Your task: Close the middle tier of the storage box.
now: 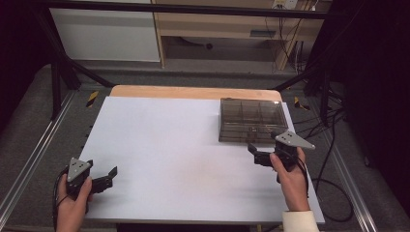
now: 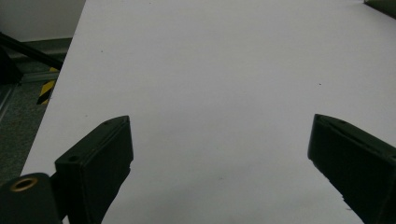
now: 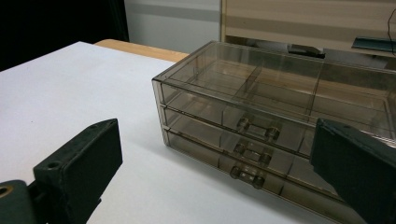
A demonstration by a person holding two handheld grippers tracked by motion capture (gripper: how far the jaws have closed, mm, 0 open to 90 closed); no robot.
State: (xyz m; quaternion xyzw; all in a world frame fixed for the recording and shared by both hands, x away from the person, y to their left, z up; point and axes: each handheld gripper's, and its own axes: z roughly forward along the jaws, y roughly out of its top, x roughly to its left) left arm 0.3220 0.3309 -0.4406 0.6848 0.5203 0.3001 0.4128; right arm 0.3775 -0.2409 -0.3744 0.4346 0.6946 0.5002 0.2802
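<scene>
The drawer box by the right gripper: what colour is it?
Smoky brown and see-through; the drawer box shows best in the right gripper view.

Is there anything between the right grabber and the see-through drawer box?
Nothing: in the high view, just a short bare strip of white table separates the right gripper from the drawer box.

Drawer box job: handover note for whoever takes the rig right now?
Left gripper: open, empty, over bare table at near left.
Right gripper: open, empty, just in front of the drawer box, not touching it.
Box sits at far right, handles facing the right gripper.
Done: nothing yet, all drawers look shut.
Left: probably grip a handle and pull a drawer.
</scene>
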